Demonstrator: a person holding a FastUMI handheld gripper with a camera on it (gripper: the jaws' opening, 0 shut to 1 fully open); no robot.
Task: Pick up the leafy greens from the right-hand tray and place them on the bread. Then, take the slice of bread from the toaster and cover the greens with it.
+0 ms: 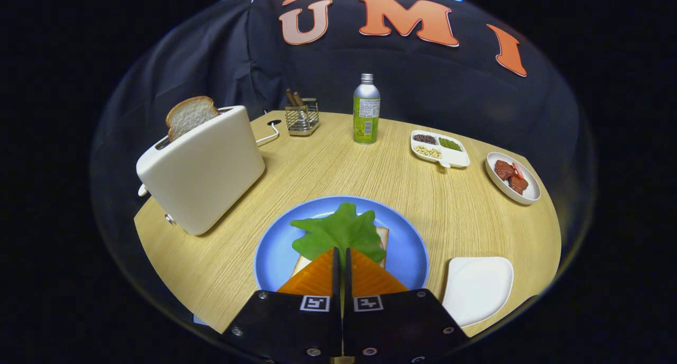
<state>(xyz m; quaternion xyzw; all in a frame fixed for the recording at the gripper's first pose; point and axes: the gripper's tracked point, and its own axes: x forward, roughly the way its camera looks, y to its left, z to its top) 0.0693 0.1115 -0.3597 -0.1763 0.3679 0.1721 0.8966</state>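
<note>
The gripper [341,252], fingers nearly closed on the leafy greens [338,230], held them over the bread [382,236] on the blue plate [275,253]. Release apparently came next; the toaster [203,168] slice [190,115] awaited pickup.

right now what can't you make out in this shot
- Gripper view: whether the gripper pinches the leafy greens; its nearly closed fingers cover the leaf's near edge.
- Bread on the blue plate: mostly hidden under the greens and fingers.
- Slice of bread: its lower part sits inside the toaster.
- Divided dish: the grains are too small to identify.
- Wire holder: its contents are too small to name.
</note>
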